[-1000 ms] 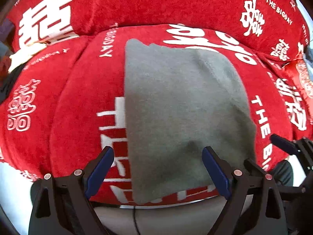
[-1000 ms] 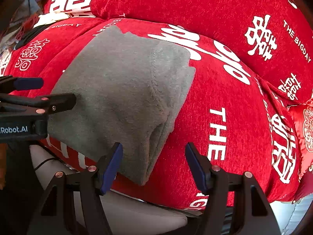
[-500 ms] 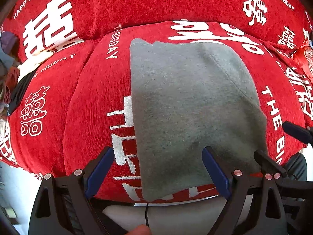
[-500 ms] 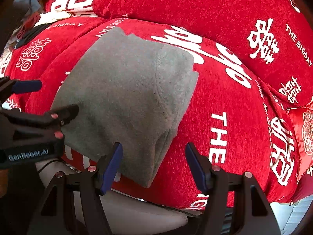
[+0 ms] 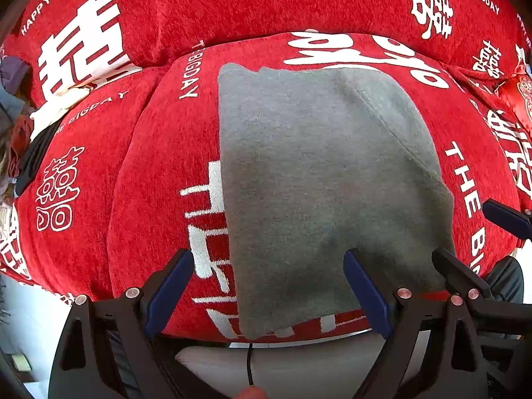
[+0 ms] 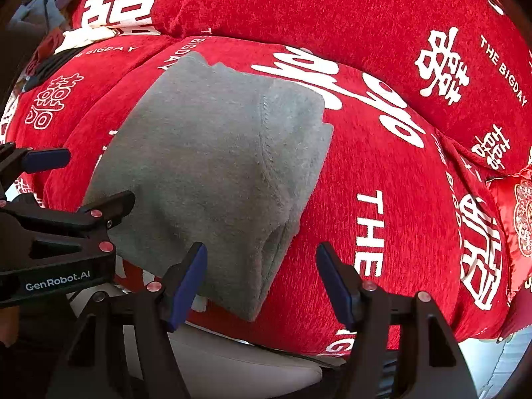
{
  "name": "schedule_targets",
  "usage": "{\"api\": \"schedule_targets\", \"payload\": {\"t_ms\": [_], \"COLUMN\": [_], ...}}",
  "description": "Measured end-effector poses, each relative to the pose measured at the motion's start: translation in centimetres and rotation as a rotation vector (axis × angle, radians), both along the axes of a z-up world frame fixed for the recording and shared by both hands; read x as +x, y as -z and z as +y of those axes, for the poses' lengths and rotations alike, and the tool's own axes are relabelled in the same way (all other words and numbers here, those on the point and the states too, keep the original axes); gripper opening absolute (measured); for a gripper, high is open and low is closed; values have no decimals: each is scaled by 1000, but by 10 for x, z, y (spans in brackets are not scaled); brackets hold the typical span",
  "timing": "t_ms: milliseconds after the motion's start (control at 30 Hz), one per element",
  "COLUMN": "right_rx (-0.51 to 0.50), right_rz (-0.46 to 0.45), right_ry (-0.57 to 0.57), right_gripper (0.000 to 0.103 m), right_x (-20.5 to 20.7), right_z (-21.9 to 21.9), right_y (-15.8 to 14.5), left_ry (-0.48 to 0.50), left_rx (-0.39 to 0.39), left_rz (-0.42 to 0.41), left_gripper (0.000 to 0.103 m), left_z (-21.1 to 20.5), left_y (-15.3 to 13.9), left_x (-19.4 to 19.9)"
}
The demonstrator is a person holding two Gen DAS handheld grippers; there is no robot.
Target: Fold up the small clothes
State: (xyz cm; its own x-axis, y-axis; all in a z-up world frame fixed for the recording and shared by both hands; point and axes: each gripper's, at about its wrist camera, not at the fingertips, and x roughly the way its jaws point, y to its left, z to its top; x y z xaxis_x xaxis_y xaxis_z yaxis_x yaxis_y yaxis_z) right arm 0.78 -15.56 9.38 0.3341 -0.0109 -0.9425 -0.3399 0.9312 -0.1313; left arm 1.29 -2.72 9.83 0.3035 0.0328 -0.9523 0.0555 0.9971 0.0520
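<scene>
1. While both tongs hang above the sofa, the grey fleece garment (image 5: 319, 183) lies flat on the red seat cushion (image 5: 149, 173), already folded into a neat block with a doubled edge on its right side.
2. The left gripper (image 5: 266, 294) has its jaws spread wide; the near left corner of the garment lies between them in the picture, but the pads do not press on it and they hold nothing.
3. The right gripper (image 6: 261, 282) is also apart, a little less wide, and empty; the near right corner of the garment (image 6: 216, 173) sits just beyond its left pad.
4. Judging from how things lie, this piece looks nearly done: the layers are stacked and the edges are fairly straight. What may be left is one more fold to make it smaller, or to put it aside and take the next piece.
5. Some dark and coloured clothes (image 6: 50, 50) are heaped at the far left of the sofa; I cannot tell which kind they are or whether they are folded.
6. How many layers the garment has, and what kind of garment it is, is not possible to see.
7. The red back cushion (image 6: 332, 6) stands behind the seat.
</scene>
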Motion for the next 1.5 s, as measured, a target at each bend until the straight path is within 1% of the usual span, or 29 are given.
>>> {"api": "schedule_targets", "payload": {"t_ms": [500,1200,1500], "right_rx": [0,-12,-15], "right_rz": [-3,-10,-24], "right_ry": [19,7,10], "right_gripper": [72,72,72], "right_x": [-1,-4,-11], "right_z": [0,5,10], "right_y": [1,0,-5], "left_ry": [6,20,19], "left_rx": [-12,-42,-51], "left_rz": [-1,-11,-20], "left_gripper": [92,92,92], "left_z": [-1,-3,-2], "left_y": [1,-2,-4], "left_x": [-1,-4,-10]}}
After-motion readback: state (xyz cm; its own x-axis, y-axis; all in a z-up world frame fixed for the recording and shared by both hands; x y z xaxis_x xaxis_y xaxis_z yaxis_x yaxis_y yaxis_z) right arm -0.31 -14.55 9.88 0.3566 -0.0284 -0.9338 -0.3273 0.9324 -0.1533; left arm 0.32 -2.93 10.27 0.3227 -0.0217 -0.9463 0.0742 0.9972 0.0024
